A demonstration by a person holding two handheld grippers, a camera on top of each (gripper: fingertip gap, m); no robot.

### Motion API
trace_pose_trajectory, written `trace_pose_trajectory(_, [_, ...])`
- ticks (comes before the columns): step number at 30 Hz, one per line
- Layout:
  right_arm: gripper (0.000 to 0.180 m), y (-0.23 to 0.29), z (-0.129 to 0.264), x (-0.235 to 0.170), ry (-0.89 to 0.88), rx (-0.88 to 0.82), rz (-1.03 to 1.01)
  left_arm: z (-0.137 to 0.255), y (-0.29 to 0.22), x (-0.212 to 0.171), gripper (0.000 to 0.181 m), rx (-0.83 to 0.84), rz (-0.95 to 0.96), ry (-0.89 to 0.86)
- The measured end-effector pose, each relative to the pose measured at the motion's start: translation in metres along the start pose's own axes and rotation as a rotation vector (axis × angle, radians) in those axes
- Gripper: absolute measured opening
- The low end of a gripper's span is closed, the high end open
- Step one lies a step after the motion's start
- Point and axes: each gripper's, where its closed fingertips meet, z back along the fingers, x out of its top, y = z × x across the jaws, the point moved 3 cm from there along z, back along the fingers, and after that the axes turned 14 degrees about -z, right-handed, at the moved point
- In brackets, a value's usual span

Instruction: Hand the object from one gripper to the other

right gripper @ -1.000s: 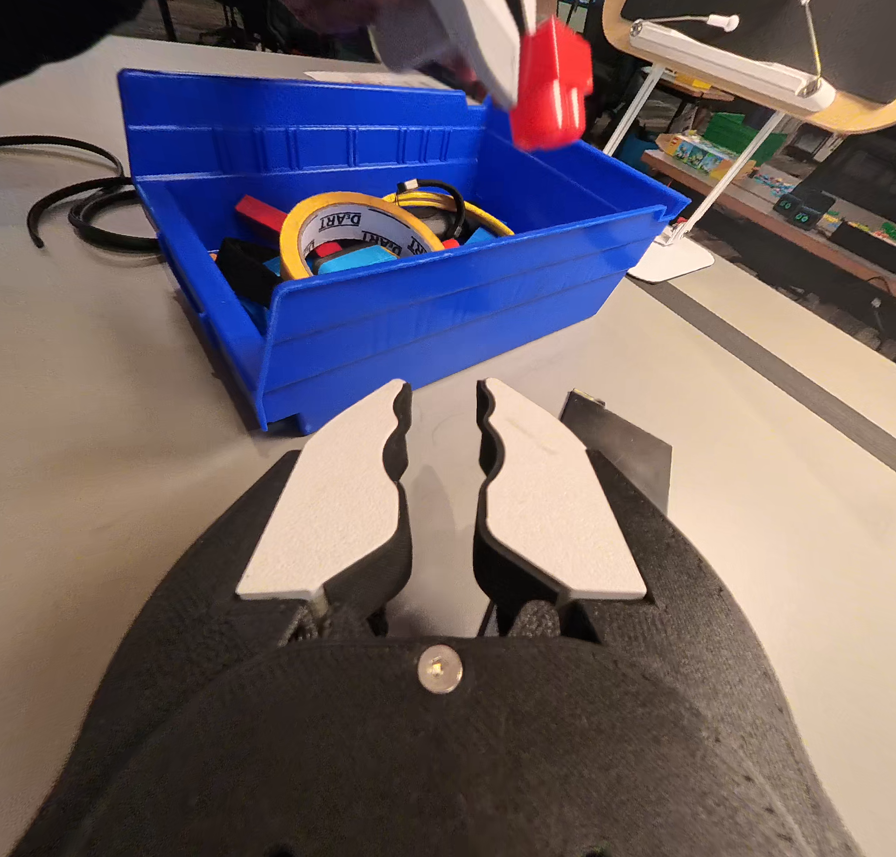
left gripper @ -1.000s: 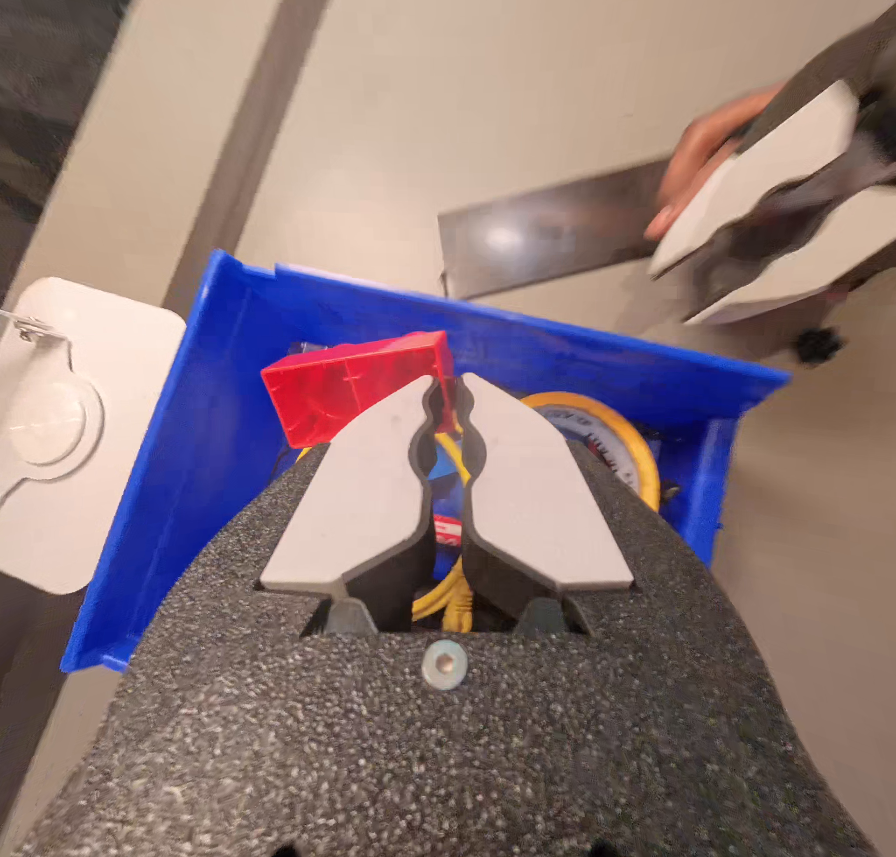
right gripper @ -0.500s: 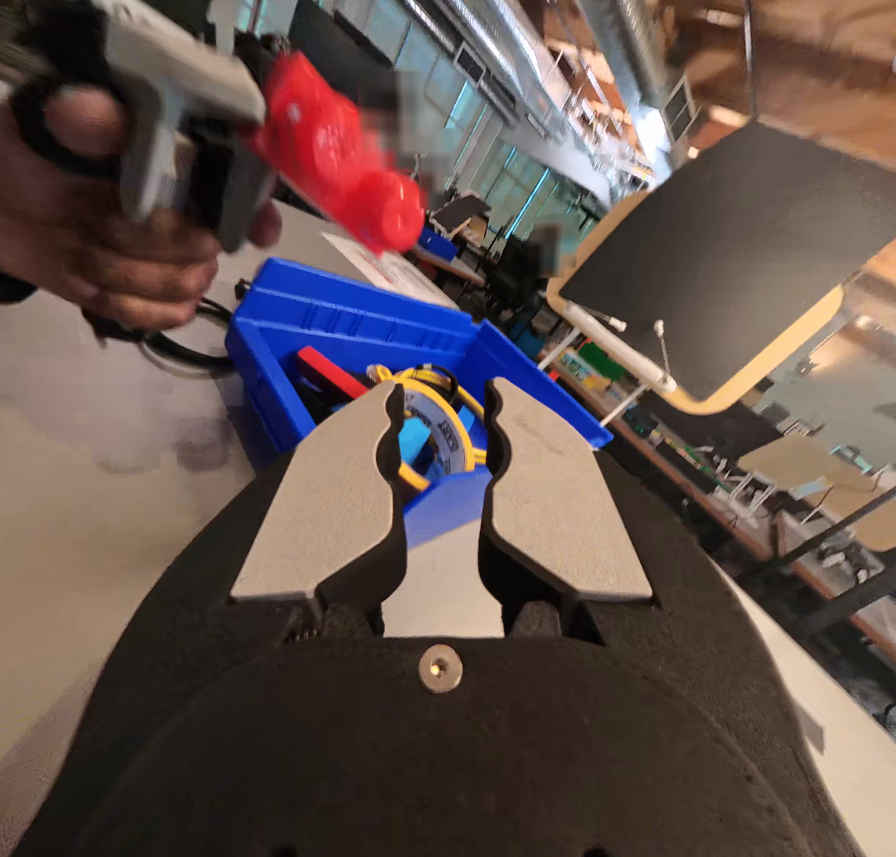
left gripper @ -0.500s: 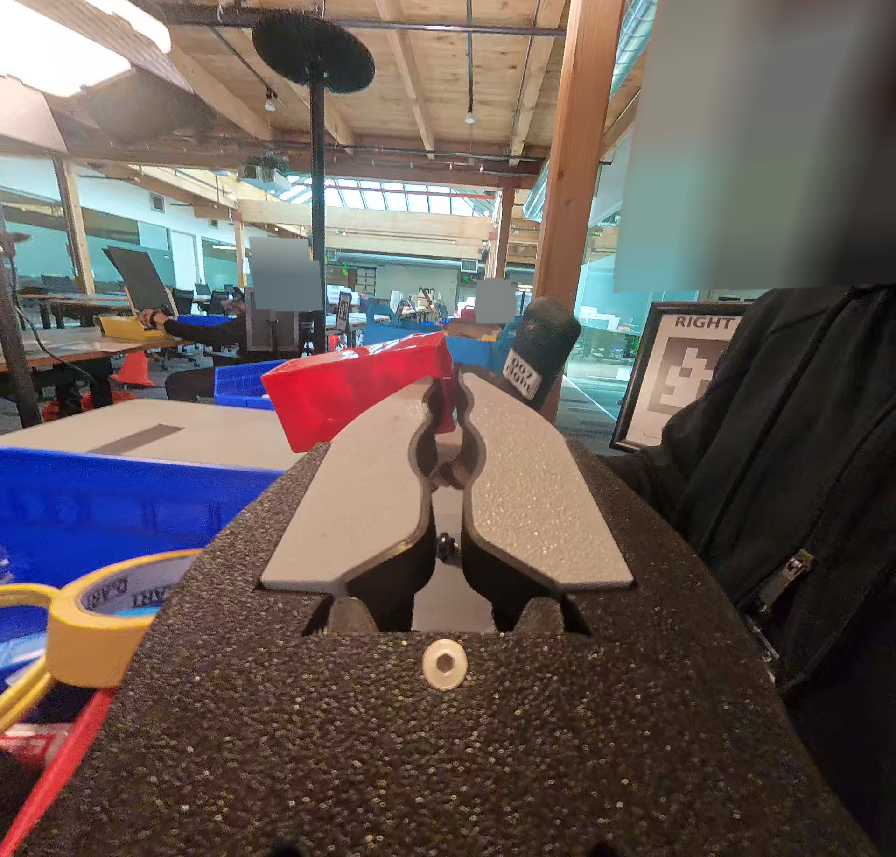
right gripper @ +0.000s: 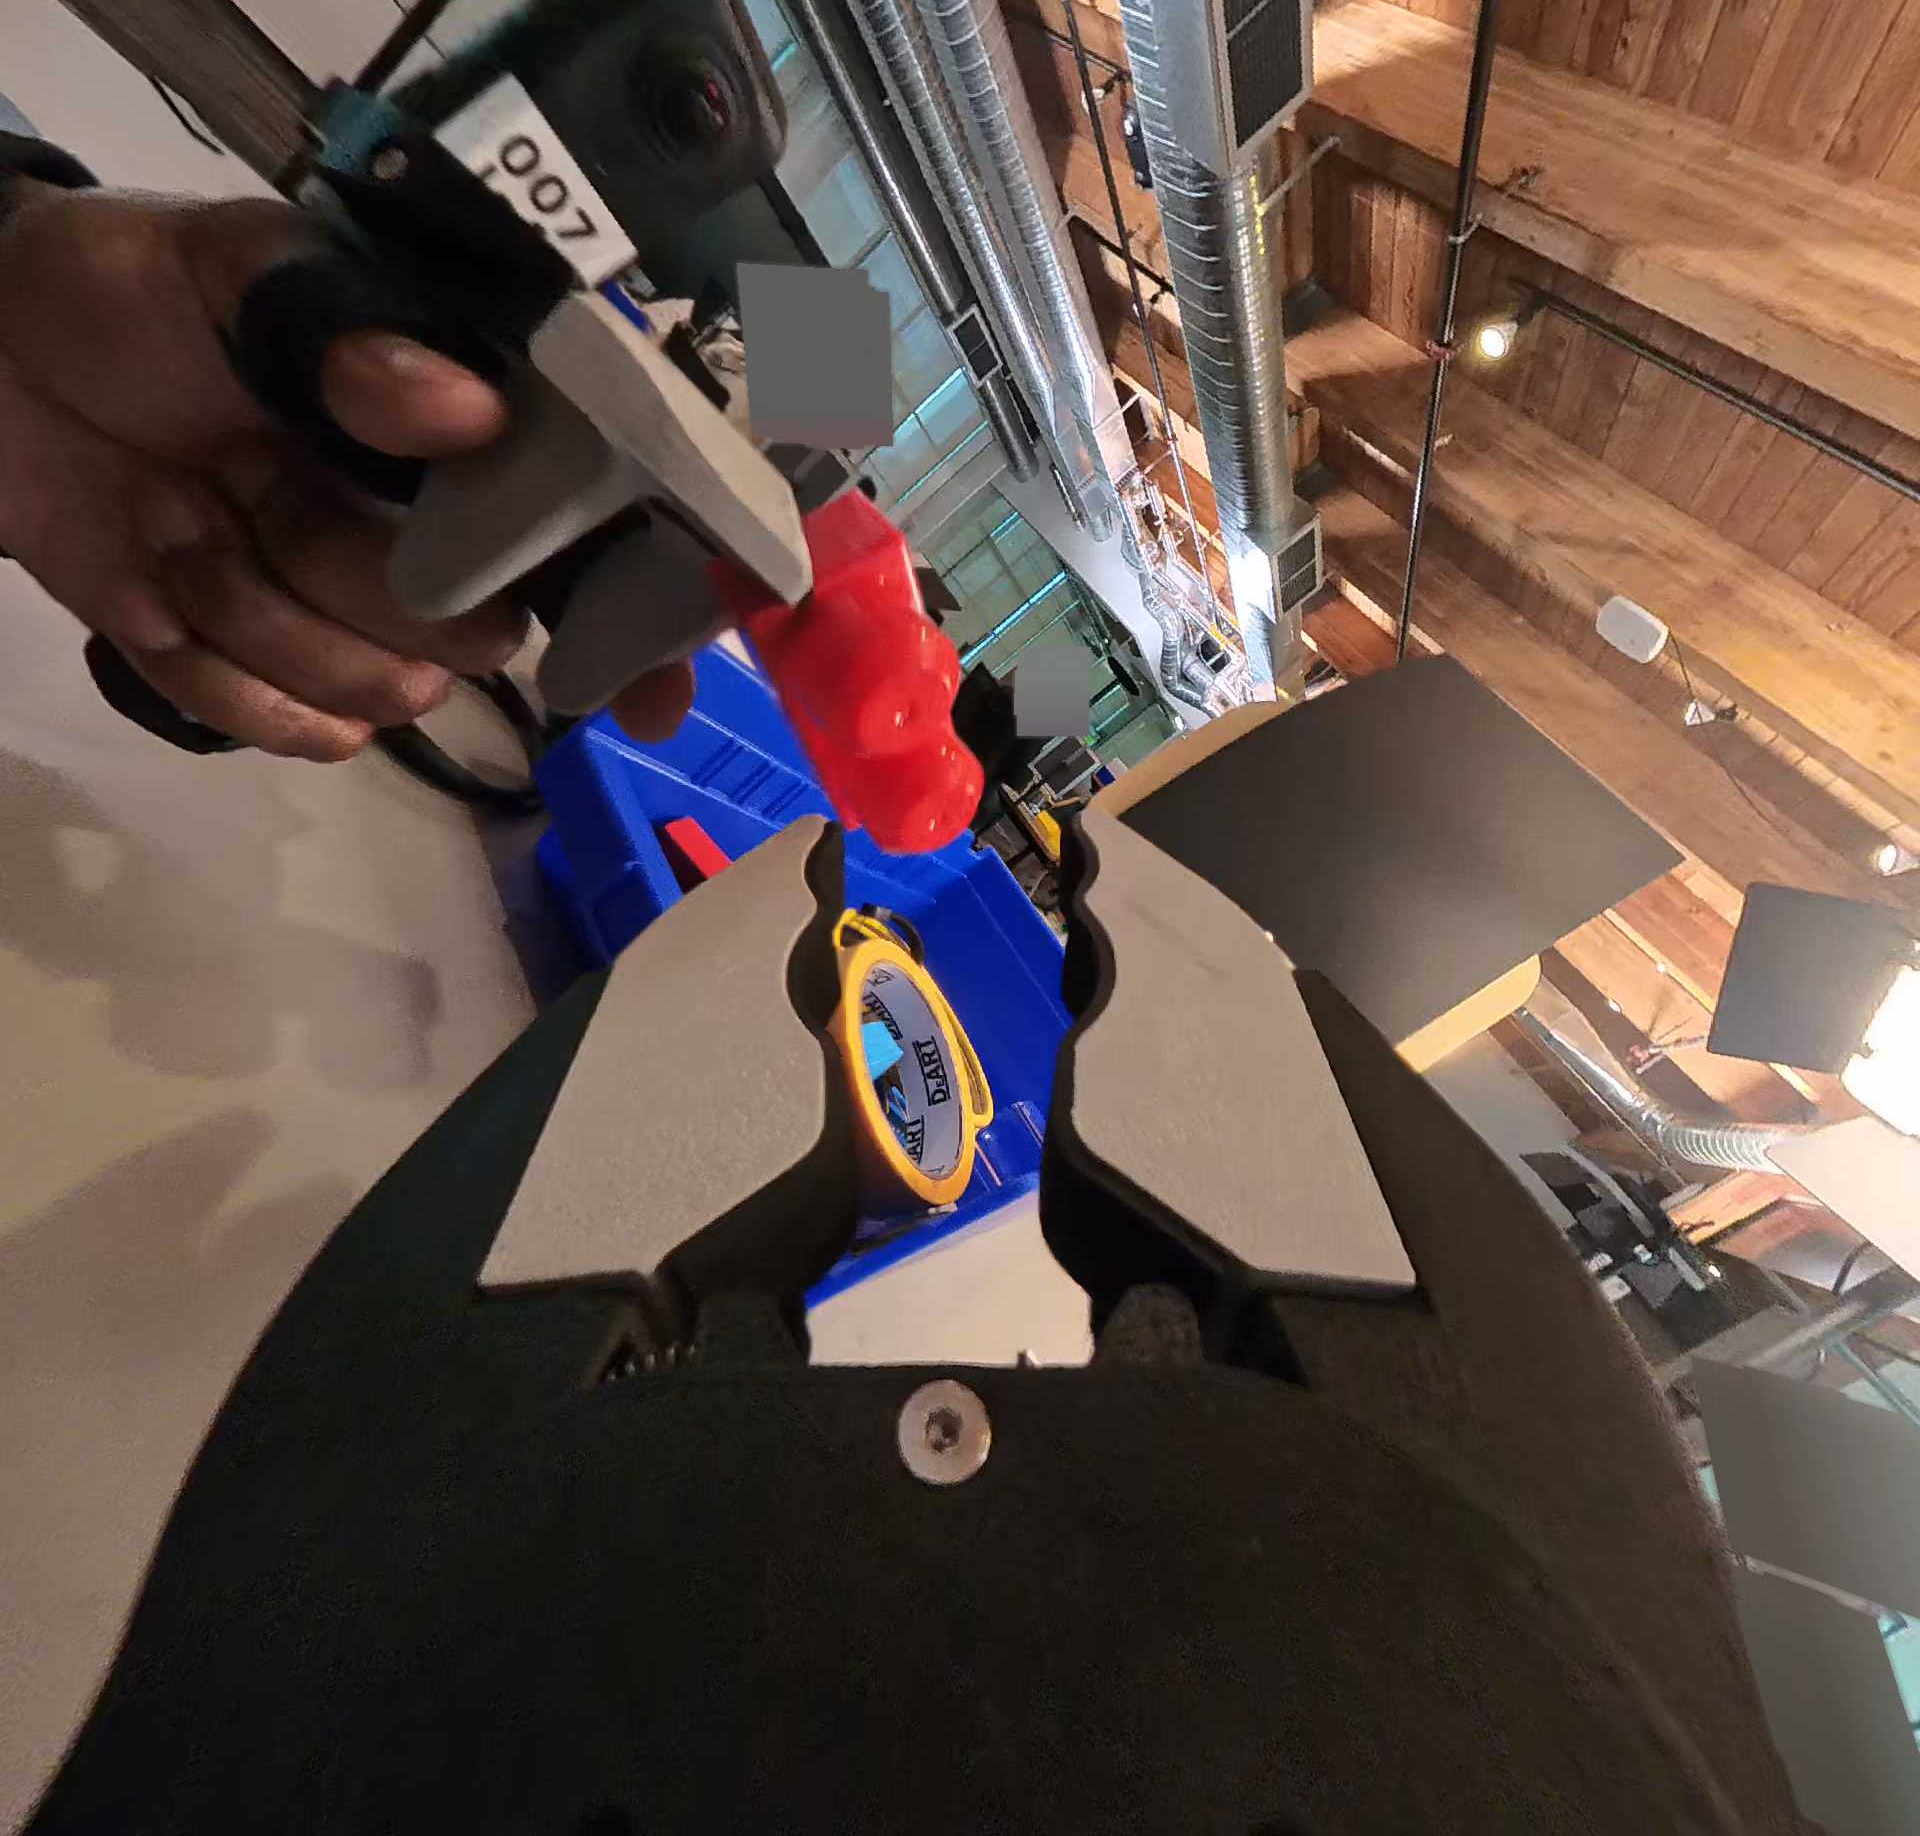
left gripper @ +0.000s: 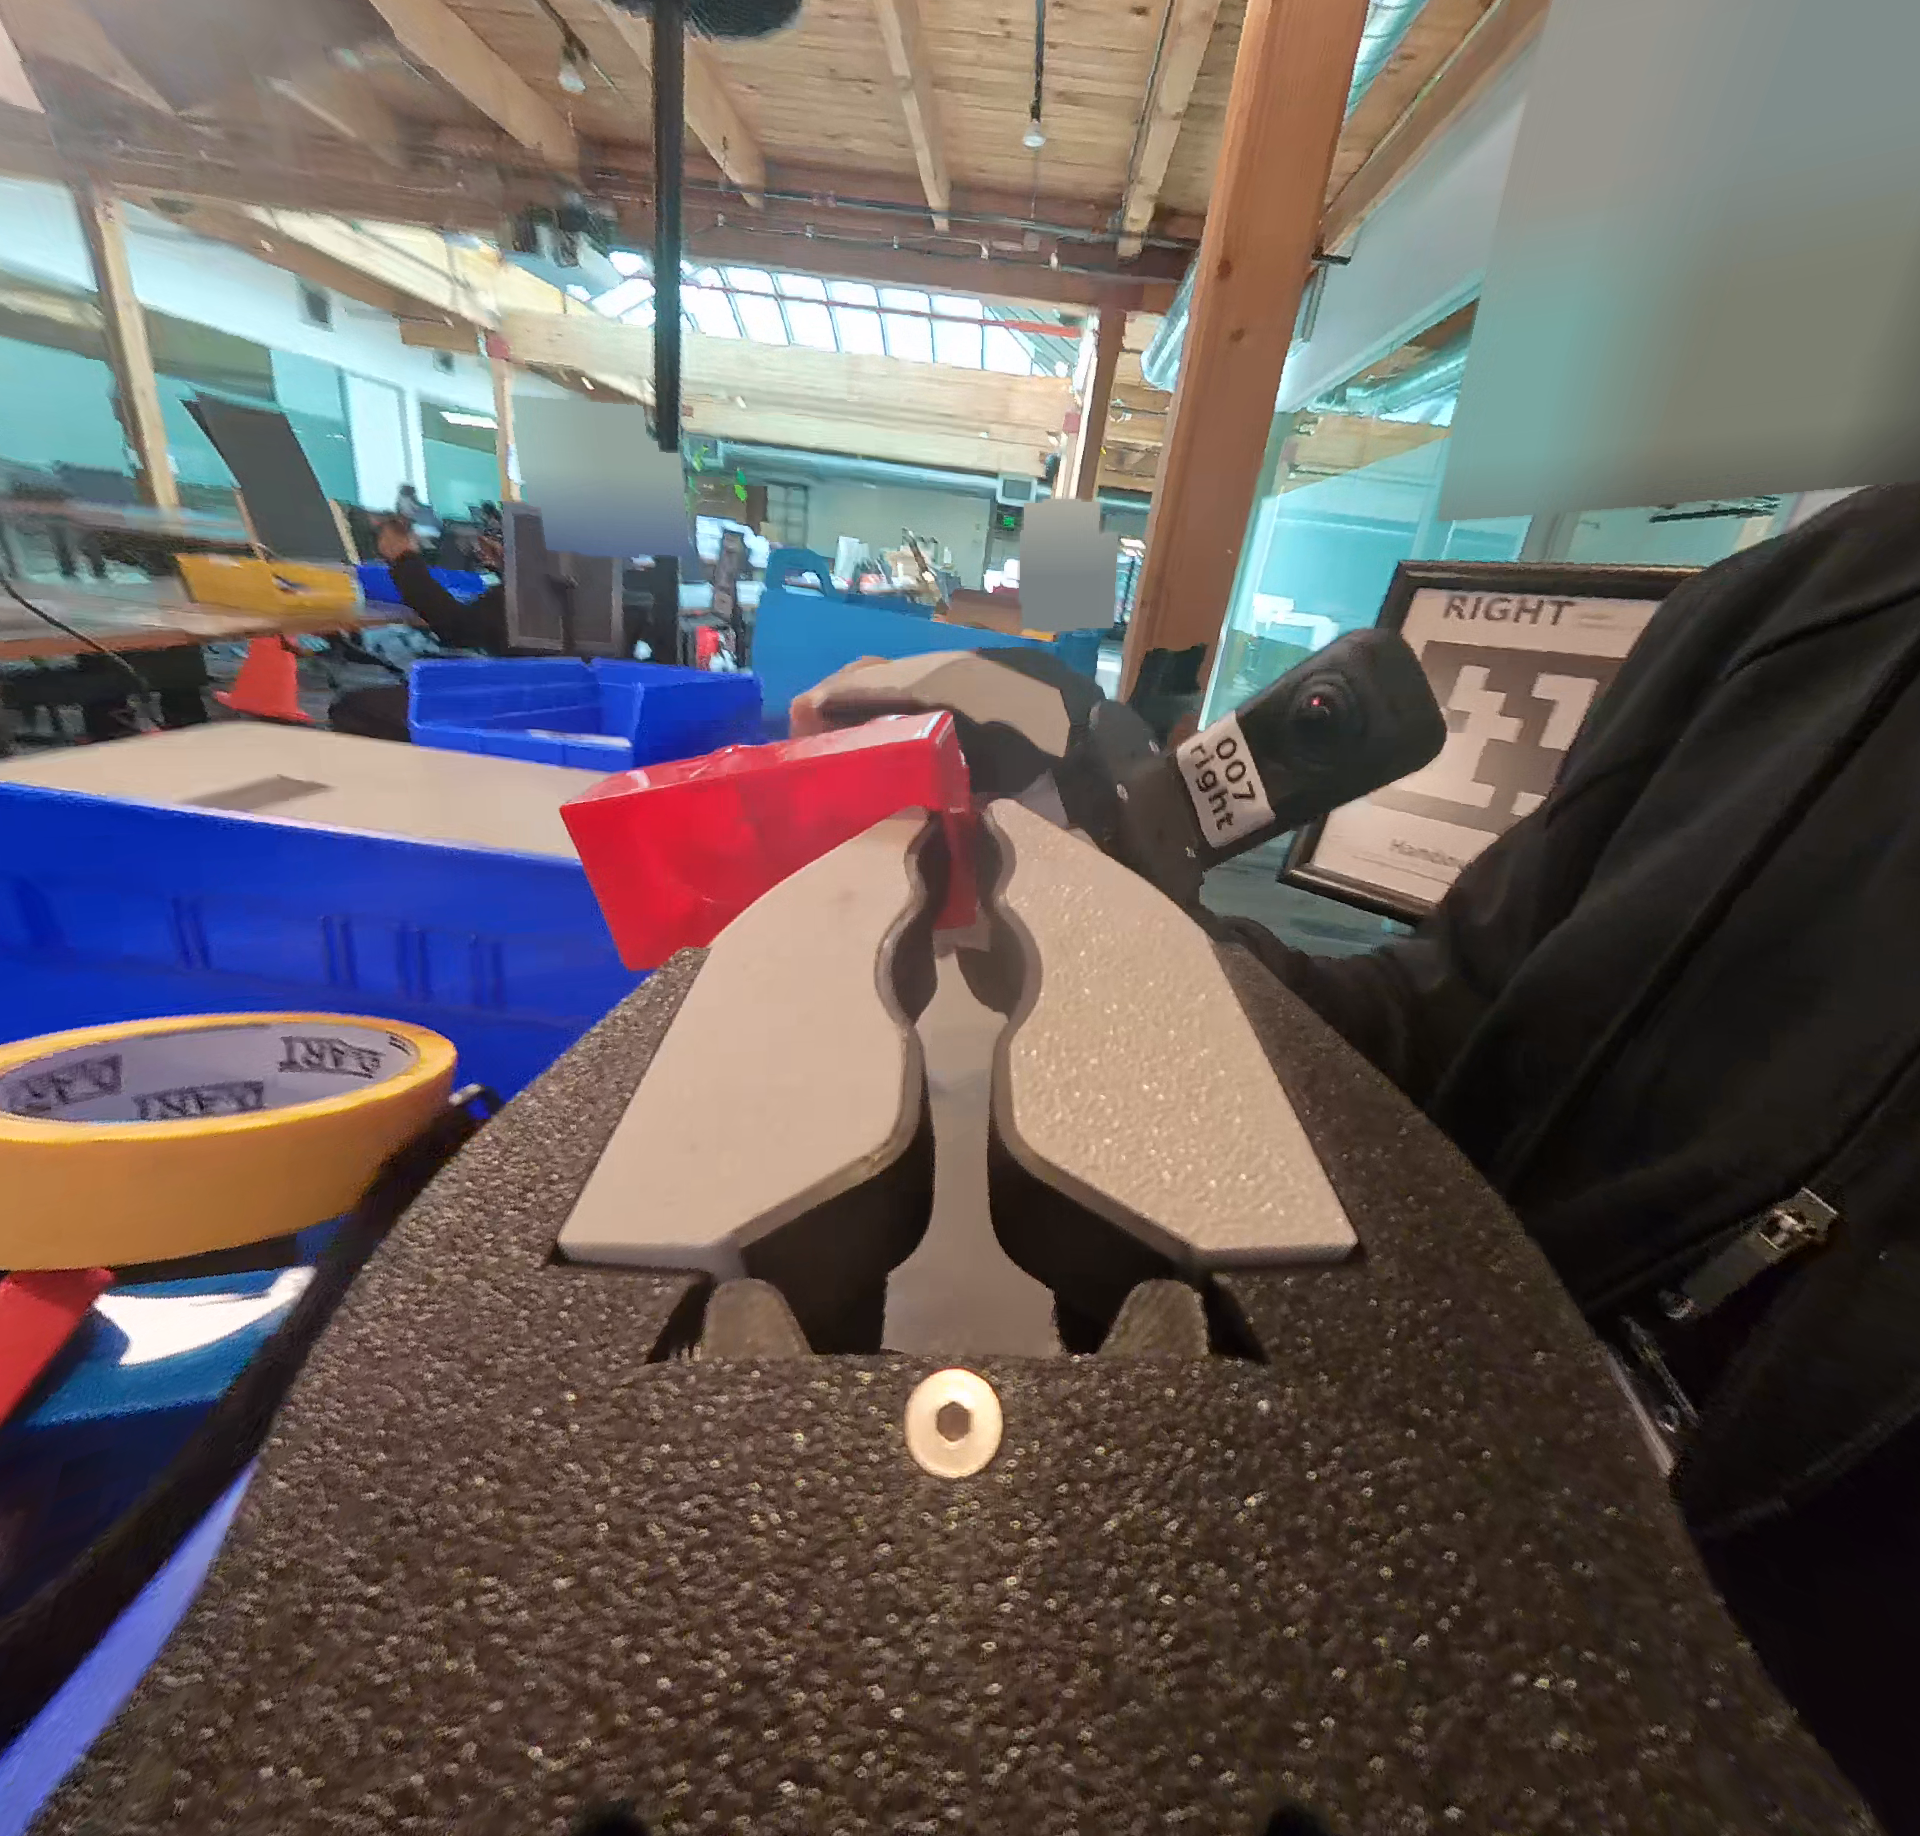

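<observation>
**Holding a red brick aloft between two grippers**

Sitting on the pale table (right gripper: pixel 156 1007), a blue bin (left gripper: pixel 260 913) carries a roll of yellow tape (left gripper: pixel 208 1132) leaning inside it. Above the bin, the left gripper (left gripper: pixel 956 841) is clenched on one end of a red toy brick (left gripper: pixel 769 830), held in the air clear of the bin, its free end angling off to the side. The right gripper (right gripper: pixel 945 851) has its jaws spread apart and empty, tips just beside the brick's studded end. A person's hand (right gripper: pixel 177 487) grips the left tool's handle.
</observation>
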Motion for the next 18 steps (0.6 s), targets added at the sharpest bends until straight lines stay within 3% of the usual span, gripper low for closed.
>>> trace_pose_trajectory(11, [0.044,0.016,-0.004,-0.002,0.02,0.011,0.138,-0.007,-0.019,-0.016,0.005,-0.108,-0.03,0.112])
trace_pose_trajectory(18, [0.042,0.024,-0.002,0.003,-0.012,0.053,0.132,-0.003,-0.023,-0.012,0.005,-0.19,0.117,0.047])
